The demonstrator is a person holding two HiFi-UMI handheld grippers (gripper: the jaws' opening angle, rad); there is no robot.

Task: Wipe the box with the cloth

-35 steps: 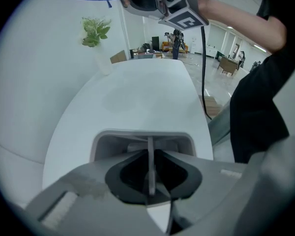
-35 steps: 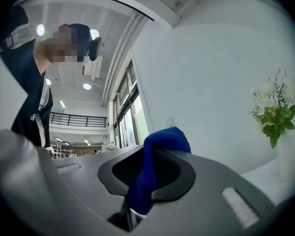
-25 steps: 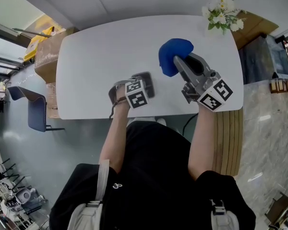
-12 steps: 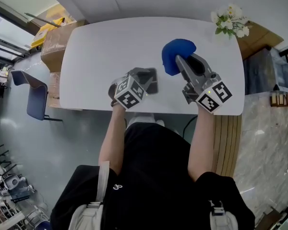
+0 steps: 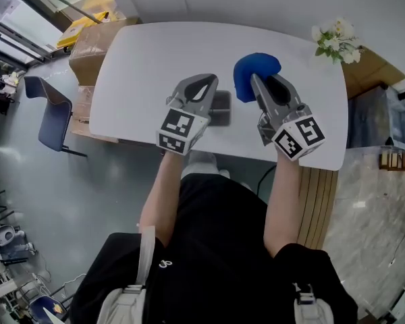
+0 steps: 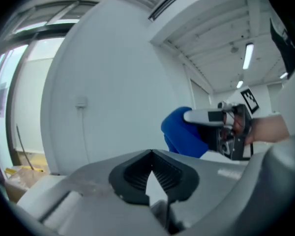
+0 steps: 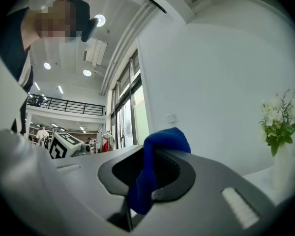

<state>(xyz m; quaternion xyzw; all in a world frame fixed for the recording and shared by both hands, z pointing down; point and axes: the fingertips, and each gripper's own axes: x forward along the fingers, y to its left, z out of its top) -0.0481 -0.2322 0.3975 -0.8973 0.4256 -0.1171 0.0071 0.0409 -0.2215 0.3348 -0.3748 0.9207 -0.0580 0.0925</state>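
Flanking one box (image 5: 221,109), left tool (image 5: 204,82) is empty; right tool (image 5: 255,79) pinches one cloth (image 5: 244,75).

the cloth (image 5: 256,69) in the right claw (image 5: 254,79) is a solid deep blue, with no pattern. the right claw and the left claw (image 5: 204,81) are pale grey with black ribbed pads (image 6: 133,176). each carries a cube (image 5: 177,130) of black-and-white square markers. just right of the left claw, the box (image 5: 221,108) is dark grey. under both claws the table (image 5: 142,66) is plain white. beyond the right claw, the flowers (image 5: 335,36) are white with green leaves.
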